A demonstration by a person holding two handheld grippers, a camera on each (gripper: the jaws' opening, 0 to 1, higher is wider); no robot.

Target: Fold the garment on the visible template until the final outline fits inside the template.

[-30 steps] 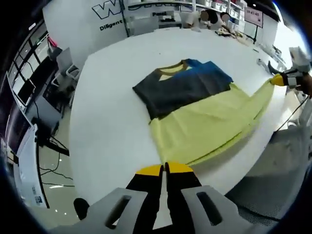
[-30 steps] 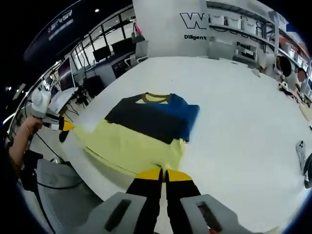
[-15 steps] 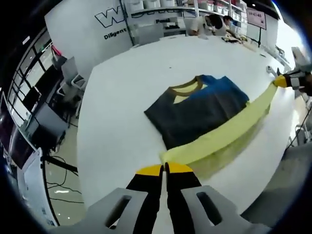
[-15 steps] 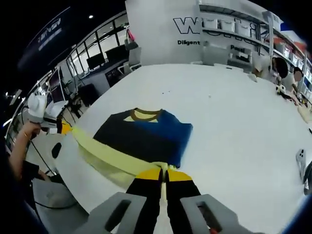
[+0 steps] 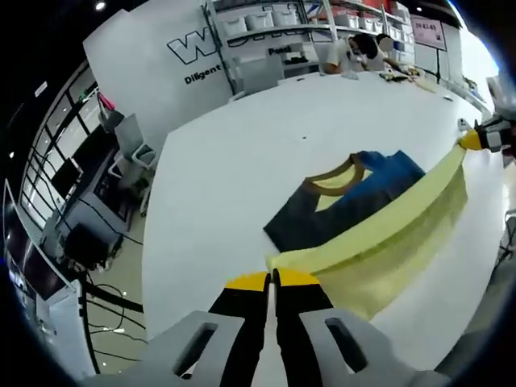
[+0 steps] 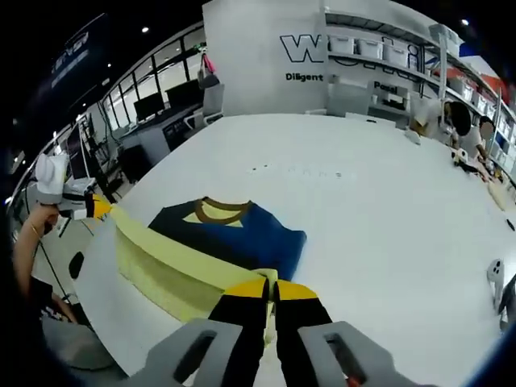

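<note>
Shirt [image 5: 355,211] is lying on the white table [image 5: 242,153], its yellow hem lifted and stretched taut between both claws. Left claw [image 5: 272,280] is clamped on one hem corner, right claw [image 6: 272,287] on the other. Dark-and-blue upper part is flat on the table.

The right tongs [image 6: 272,288] are pinched together on one corner of the shirt's [image 6: 234,238] yellow hem [image 6: 173,270]. The hem is lifted off the white counter [image 6: 379,218] and stretched in a band toward the left, where the left tongs [image 6: 101,208], held by a hand [image 6: 40,211], grip its other corner. Behind the raised band the dark and blue upper part of the shirt lies flat, its brown collar [image 6: 218,210] pointing away. A white wall [image 6: 266,56] with dark lettering stands beyond the counter.
</note>
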